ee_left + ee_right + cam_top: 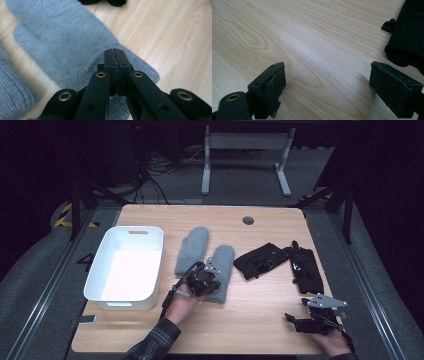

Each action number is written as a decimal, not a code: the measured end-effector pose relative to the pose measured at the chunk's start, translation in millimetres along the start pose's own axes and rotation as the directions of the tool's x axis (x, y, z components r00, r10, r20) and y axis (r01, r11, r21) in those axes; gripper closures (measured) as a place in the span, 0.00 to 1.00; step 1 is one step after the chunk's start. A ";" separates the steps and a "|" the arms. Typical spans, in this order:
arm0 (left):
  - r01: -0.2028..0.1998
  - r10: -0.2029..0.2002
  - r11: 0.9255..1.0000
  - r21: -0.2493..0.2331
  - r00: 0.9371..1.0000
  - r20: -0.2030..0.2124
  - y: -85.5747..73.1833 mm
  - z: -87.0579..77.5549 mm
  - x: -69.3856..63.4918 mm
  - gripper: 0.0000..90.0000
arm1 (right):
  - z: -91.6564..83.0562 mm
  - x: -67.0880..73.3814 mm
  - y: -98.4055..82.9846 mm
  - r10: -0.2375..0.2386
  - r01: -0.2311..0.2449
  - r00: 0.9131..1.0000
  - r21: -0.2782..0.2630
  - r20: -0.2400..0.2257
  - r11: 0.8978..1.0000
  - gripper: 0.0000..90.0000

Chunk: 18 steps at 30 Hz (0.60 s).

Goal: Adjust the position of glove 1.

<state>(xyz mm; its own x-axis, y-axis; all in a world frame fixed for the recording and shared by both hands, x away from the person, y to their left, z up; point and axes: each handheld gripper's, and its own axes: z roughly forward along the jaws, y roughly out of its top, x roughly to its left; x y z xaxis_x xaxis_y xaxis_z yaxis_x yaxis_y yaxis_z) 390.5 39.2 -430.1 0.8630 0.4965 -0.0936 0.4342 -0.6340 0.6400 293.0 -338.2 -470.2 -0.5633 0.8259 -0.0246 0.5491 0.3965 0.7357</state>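
The left gripper (206, 276) was held low in the left hand (182, 304), with a plaid sleeve (154, 342) seen on the forearm behind it. Its jaws were pressed together, pad against pad, and pointed forward and down; no gap was left between them. The right gripper (315, 319) was held in the right hand (334, 342), its jaws pointed leftward. Those jaws were spread wide, and nothing was caught between the pads (275, 86).
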 end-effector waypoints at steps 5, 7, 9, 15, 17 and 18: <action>-0.017 0.017 1.000 0.001 0.999 0.048 -14.0 -7.8 -15.4 1.00 | 0.0 0.0 0.0 0.000 0.000 1.000 0.000 0.000 1.000 0.16; -0.025 0.025 1.000 0.001 0.998 0.065 -19.1 -10.7 -19.9 1.00 | 0.0 0.0 0.0 0.000 0.000 1.000 0.000 0.000 1.000 0.16; -0.024 0.024 1.000 -0.001 0.997 0.077 -21.7 -12.0 -21.8 1.00 | 0.0 0.0 0.0 0.000 0.000 1.000 0.000 0.000 1.000 0.16; -0.041 0.040 0.999 0.003 0.993 0.108 -36.2 -19.8 -34.3 1.00 | 0.0 0.1 0.0 0.000 0.000 1.000 0.000 0.000 1.000 0.16; -0.048 0.047 0.999 0.007 0.992 0.121 -40.2 -22.7 -38.8 1.00 | -0.1 0.1 -0.1 -0.001 0.001 1.000 0.000 0.000 1.000 0.16; -0.056 0.054 0.998 0.011 0.990 0.130 -43.0 -24.9 -42.0 1.00 | -0.2 0.2 -0.1 0.000 0.000 1.000 0.000 0.002 1.000 0.16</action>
<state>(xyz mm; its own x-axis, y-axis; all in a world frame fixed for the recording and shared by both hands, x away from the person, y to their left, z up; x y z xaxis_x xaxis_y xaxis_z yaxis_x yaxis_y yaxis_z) 329.1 60.4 -434.7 0.9115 0.3800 -0.1573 0.3879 -0.6674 0.6357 292.7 -338.2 -470.2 -0.5621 0.8266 -0.0266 0.5491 0.3970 0.7354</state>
